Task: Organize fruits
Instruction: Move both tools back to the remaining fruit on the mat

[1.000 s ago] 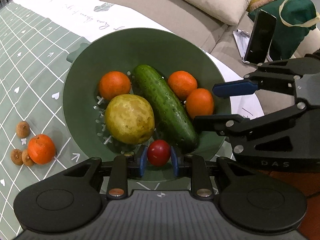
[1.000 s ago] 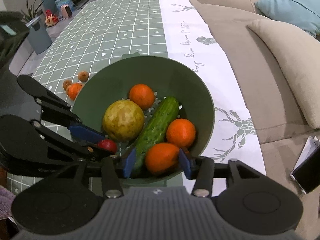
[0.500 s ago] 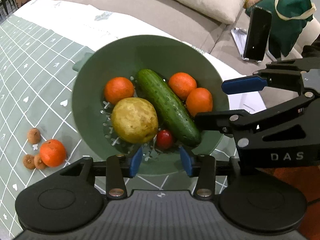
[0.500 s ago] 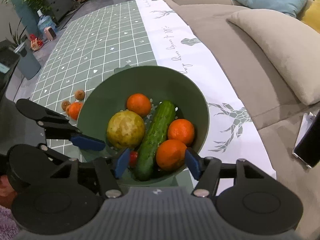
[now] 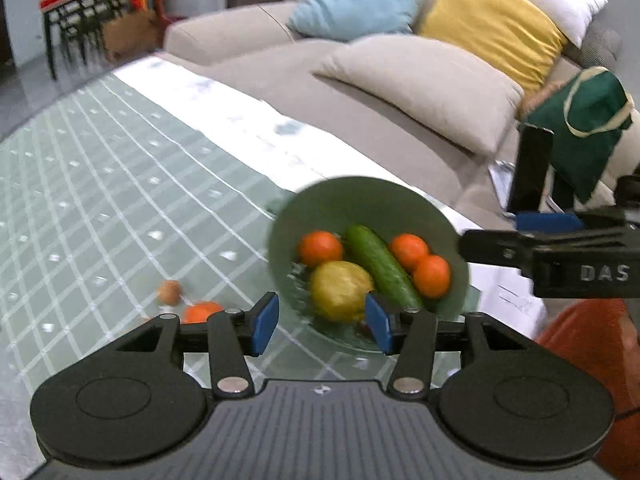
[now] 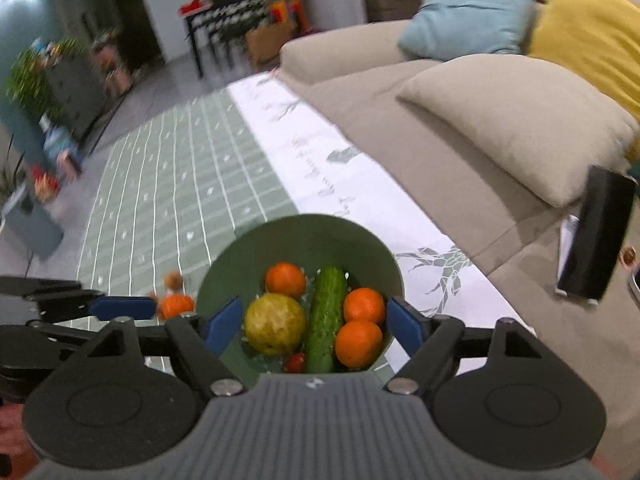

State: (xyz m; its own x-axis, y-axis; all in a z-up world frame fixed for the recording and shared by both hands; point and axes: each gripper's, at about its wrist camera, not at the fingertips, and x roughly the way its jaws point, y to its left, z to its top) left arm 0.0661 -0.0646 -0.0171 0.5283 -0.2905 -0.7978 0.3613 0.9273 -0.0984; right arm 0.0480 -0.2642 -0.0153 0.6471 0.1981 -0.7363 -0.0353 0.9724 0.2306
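So both grippers are spread wide, holding nothing: left gripper (image 5: 318, 322), right gripper (image 6: 314, 326). Just ahead of their fingertips sits the green bowl (image 6: 320, 232) with cucumber (image 6: 325, 316), yellow fruit (image 6: 275, 329), three tangerines and a cherry tomato (image 6: 295, 363). Left of it, one loose tangerine (image 6: 176, 305).

beige sofa (image 5: 280, 80) | blue, yellow cushions | grey floor (image 6: 168, 88) | black table (image 6: 224, 20)

Green bowl (image 6: 360, 236) of fruit between wide-spread right hand-held gripper (image 6: 314, 326) fingers.
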